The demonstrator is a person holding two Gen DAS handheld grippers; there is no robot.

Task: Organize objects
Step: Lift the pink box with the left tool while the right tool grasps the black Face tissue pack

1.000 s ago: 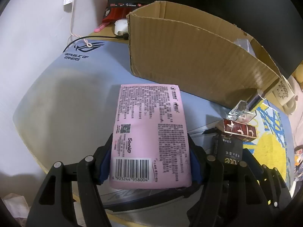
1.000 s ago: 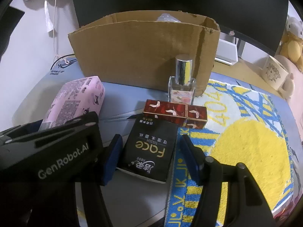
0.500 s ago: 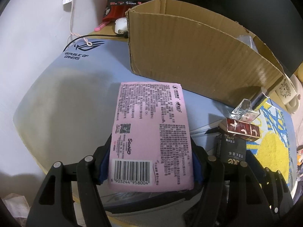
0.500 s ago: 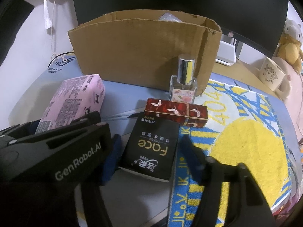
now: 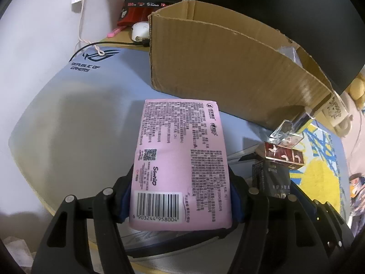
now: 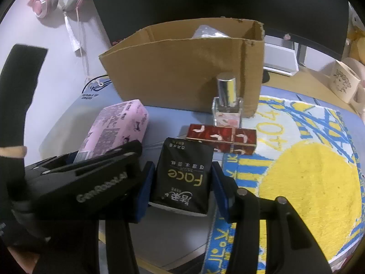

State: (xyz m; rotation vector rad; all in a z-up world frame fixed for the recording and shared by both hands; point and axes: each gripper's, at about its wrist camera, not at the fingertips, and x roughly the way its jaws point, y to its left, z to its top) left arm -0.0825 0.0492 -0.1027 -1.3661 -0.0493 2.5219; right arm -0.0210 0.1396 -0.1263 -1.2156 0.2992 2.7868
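Note:
My left gripper (image 5: 181, 196) holds a pink tissue pack (image 5: 180, 150) barcode side up; its jaws are closing and both blue pads press the pack's near end. The same pack (image 6: 116, 125) lies left in the right wrist view. My right gripper (image 6: 181, 187) has its jaws closing around a black "Face" tissue pack (image 6: 182, 171), a pad against each long side. That black pack (image 5: 271, 175) shows at the right of the left view. An open cardboard box (image 6: 182, 68) stands behind both packs.
A glass perfume bottle (image 6: 227, 105) with a silver cap and a long red crane-pattern box (image 6: 221, 137) sit just beyond the black pack. A yellow and blue towel (image 6: 308, 171) covers the right side. A cream mug (image 6: 344, 84) stands far right. The grey desk mat (image 5: 68, 114) spreads left.
The right jaws have narrowed from well apart onto the black tissue pack. The left gripper keeps its hold on the pink pack and has hardly moved.

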